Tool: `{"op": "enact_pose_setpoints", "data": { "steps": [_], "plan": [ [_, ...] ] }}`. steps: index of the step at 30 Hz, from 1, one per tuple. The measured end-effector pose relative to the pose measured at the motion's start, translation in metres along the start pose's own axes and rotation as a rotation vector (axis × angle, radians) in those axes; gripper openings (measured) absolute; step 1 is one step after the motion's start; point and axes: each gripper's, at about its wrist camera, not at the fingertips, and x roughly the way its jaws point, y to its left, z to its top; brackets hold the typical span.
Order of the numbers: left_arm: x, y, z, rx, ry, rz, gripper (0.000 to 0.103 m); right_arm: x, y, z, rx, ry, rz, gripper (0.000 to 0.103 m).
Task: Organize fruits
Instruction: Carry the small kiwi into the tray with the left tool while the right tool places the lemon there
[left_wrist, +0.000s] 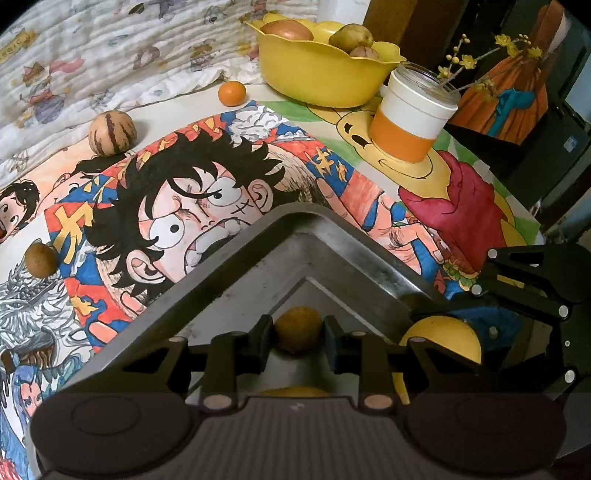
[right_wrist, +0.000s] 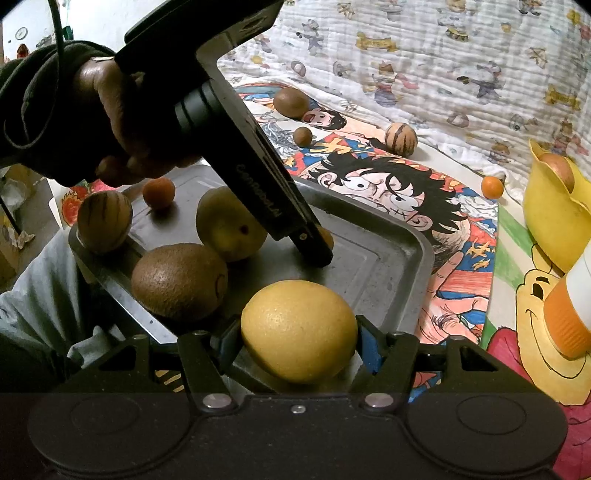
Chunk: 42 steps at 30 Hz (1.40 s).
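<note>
A yellow lemon (right_wrist: 299, 330) and a fuzzy brown kiwi (right_wrist: 179, 280) are seen on the grey metal tray (right_wrist: 388, 266). The bowl (left_wrist: 321, 70) is plain yellow — the cup (left_wrist: 410, 118) white over orange. A tan fruit (left_wrist: 112, 133) is marked with dark stripes — the tablecloth (left_wrist: 207, 192) with bright cartoon figures.

The left wrist view looks steeply down along its fingers (left_wrist: 334, 345), close over a corner of the grey metal tray (left_wrist: 365, 266). The right wrist view sits low beside that tray (right_wrist: 391, 273), facing across it. Both share the yellow scalloped plastic bowl (left_wrist: 317, 70) (right_wrist: 550, 229).
</note>
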Motion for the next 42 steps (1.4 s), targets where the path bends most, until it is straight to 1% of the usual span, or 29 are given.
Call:
{"op": "enact_pose_setpoints", "data": {
  "steps": [6, 12, 18, 20, 25, 27, 29, 30, 31, 32, 33, 34, 35, 36, 40, 42],
  "plan": [
    [0.0, 0.0, 0.0, 0.0, 0.0, -0.001, 0.033, 0.0, 0.0, 0.0, -0.002, 0.003, 0.002, 0.066],
    [0.0, -0.002, 0.0, 0.005, -0.001, -0.007, 0.038, 0.0, 0.001, 0.0, -0.004, 0.004, 0.0, 0.067],
    [0.0, -0.003, 0.0, 0.004, -0.002, -0.009, 0.039, 0.001, 0.0, 0.0, 0.0, 0.006, 0.002, 0.07],
    [-0.001, -0.003, 0.0, 0.005, -0.004, -0.008, 0.043, 0.001, 0.0, 0.0, 0.0, 0.007, 0.002, 0.071],
    [-0.004, -0.005, 0.001, 0.004, -0.013, -0.009, 0.047, 0.0, 0.001, -0.001, 0.002, 0.009, 0.009, 0.075],
    [-0.006, -0.005, 0.001, 0.003, -0.019, -0.009, 0.049, 0.0, 0.001, -0.001, 0.004, 0.007, 0.012, 0.078],
    [-0.01, -0.005, 0.002, -0.003, -0.03, -0.005, 0.058, -0.002, 0.001, -0.001, 0.003, 0.002, 0.015, 0.081],
    [-0.012, -0.004, 0.002, -0.006, -0.037, -0.002, 0.06, -0.002, 0.001, 0.0, 0.002, -0.001, 0.015, 0.081],
    [-0.014, -0.004, 0.002, -0.009, -0.045, 0.001, 0.065, -0.003, 0.001, 0.0, 0.001, -0.002, 0.016, 0.081],
    [-0.017, -0.004, 0.002, -0.012, -0.054, 0.006, 0.071, -0.004, 0.0, 0.001, 0.001, -0.003, 0.017, 0.084],
    [-0.021, -0.004, 0.002, -0.016, -0.066, 0.01, 0.075, -0.005, 0.0, 0.002, 0.001, -0.004, 0.017, 0.087],
    [-0.025, -0.003, 0.001, -0.02, -0.08, 0.015, 0.082, -0.006, 0.0, 0.002, 0.001, -0.005, 0.016, 0.093],
    [-0.029, -0.003, 0.001, -0.024, -0.094, 0.021, 0.085, -0.007, 0.0, 0.002, 0.0, -0.008, 0.018, 0.096],
    [-0.033, -0.003, 0.0, -0.027, -0.107, 0.028, 0.086, -0.008, 0.001, 0.003, -0.002, -0.01, 0.021, 0.096],
    [-0.053, -0.002, -0.005, -0.038, -0.164, 0.061, 0.095, -0.011, 0.003, 0.005, -0.011, -0.014, 0.021, 0.098],
    [-0.064, -0.001, -0.01, -0.045, -0.195, 0.081, 0.098, -0.012, 0.005, 0.006, -0.015, -0.017, 0.017, 0.099]
  ]
}}
